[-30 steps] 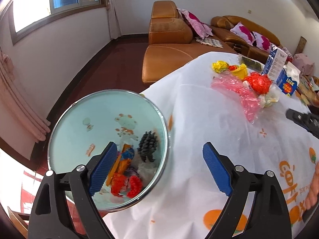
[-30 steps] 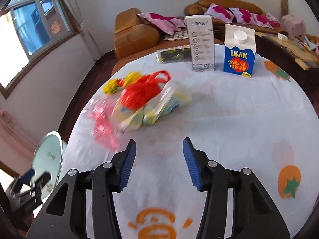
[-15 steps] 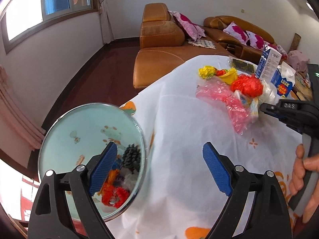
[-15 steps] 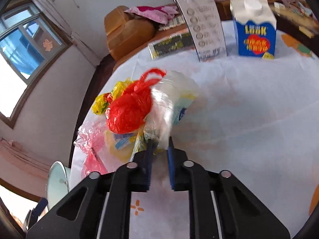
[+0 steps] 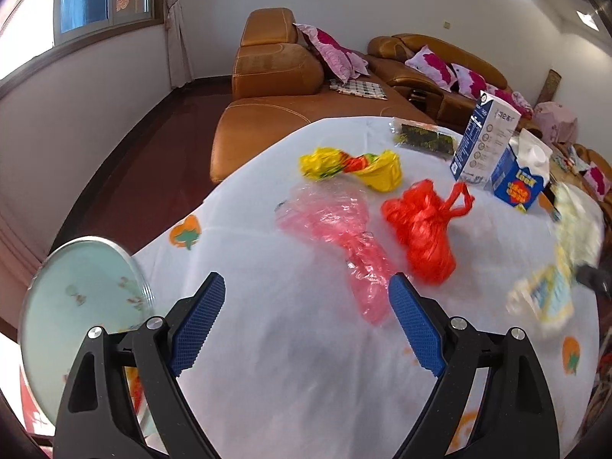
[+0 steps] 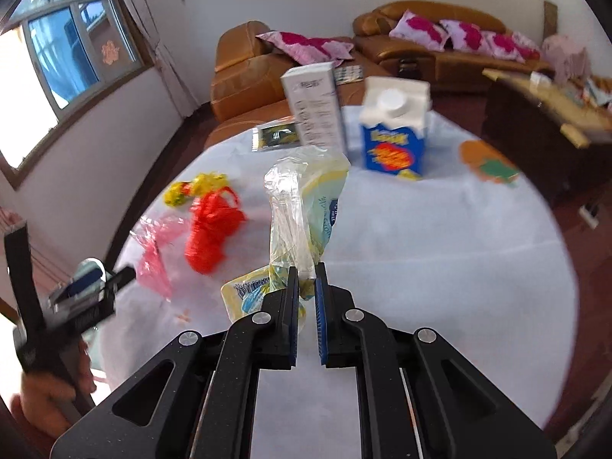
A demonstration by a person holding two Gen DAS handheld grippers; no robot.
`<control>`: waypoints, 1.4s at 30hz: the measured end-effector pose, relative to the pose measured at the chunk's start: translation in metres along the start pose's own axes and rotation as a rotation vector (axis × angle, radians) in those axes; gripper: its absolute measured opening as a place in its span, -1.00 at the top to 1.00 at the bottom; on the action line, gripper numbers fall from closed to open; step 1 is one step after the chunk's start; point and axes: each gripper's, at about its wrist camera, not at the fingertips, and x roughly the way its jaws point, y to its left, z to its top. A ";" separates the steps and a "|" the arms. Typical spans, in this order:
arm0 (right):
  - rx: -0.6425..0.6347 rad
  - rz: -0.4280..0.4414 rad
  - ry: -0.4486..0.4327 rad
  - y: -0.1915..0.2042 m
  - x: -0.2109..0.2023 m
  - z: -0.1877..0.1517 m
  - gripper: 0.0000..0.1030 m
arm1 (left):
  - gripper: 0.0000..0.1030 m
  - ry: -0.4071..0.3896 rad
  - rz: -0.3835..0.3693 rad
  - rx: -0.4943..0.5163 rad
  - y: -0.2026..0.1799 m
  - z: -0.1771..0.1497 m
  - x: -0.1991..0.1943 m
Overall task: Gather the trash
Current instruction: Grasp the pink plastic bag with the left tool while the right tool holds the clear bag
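My right gripper (image 6: 306,279) is shut on a clear plastic bag with yellow-blue wrappers (image 6: 294,214), lifted off the white tablecloth (image 6: 420,252); the bag shows blurred in the left wrist view (image 5: 554,279). My left gripper (image 5: 304,321) is open and empty above the tablecloth (image 5: 267,260), short of a pink plastic bag (image 5: 340,229) and a red plastic bag (image 5: 420,237). A yellow wrapper (image 5: 352,168) lies beyond them. The round trash bin (image 5: 76,306) stands at the left below the table edge.
A white-blue carton (image 5: 485,141), a blue milk carton (image 5: 520,179) and a dark snack packet (image 5: 424,139) stand at the table's far side. Orange sofas (image 5: 275,76) lie behind. My left gripper shows in the right wrist view (image 6: 84,294).
My right gripper closed on the clear bag and lifted it away from the red bag. My left gripper swung right from over the bin toward the table's trash.
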 end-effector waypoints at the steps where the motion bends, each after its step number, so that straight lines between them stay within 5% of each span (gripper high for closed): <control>1: -0.005 -0.010 -0.004 -0.004 0.000 -0.002 0.83 | -0.66 -0.004 -0.004 -0.012 -0.005 0.004 0.006; 6: 0.024 0.022 0.011 -0.012 0.007 -0.011 0.83 | -0.58 0.045 -0.065 -0.077 -0.014 0.010 0.017; 15: 0.059 0.036 -0.010 -0.026 0.001 -0.009 0.83 | -0.58 -0.041 -0.006 -0.081 -0.020 0.017 -0.001; 19: 0.035 0.001 -0.007 -0.037 -0.002 -0.009 0.83 | -0.58 -0.011 -0.002 -0.083 -0.026 0.023 0.015; 22: 0.035 -0.040 -0.001 -0.049 -0.004 -0.011 0.83 | -0.40 0.013 0.030 -0.067 -0.029 0.022 0.034; 26: 0.049 -0.053 0.007 -0.062 -0.004 -0.015 0.83 | 0.08 0.096 -0.017 -0.112 -0.022 0.019 0.061; 29: 0.052 -0.047 0.006 -0.060 -0.004 -0.019 0.83 | 0.38 0.076 -0.046 -0.088 -0.019 0.020 0.055; 42: -0.049 -0.051 -0.051 -0.003 -0.025 -0.022 0.83 | 0.42 -0.039 0.027 0.086 0.003 -0.012 -0.031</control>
